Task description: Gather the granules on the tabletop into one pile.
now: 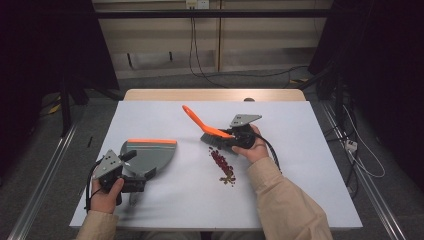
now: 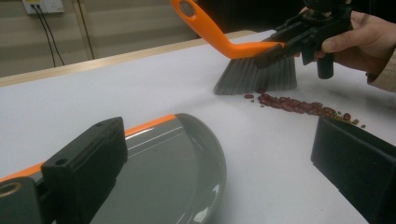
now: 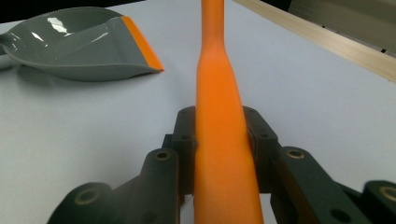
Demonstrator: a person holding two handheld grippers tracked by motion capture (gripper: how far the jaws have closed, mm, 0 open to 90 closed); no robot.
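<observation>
Nearest the camera, the left tool (image 1: pixel 131 172) stands over the grey dustpan (image 1: pixel 150 155), whose orange lip faces the far edge of the desk (image 1: pixel 300 200); whether its jaws grip the handle I cannot tell. Farther off, the right tool (image 1: pixel 234 136) is clamped on the brush (image 1: pixel 206 127), its orange handle slanting up toward the far left (bristles down, at the far end of the line of red beans (image 1: pixel 222 164)).

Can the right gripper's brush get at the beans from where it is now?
Probably yes. The right gripper is shut on the brush, whose bristles sit right at the far end of the beans, with bare table around them.
</observation>
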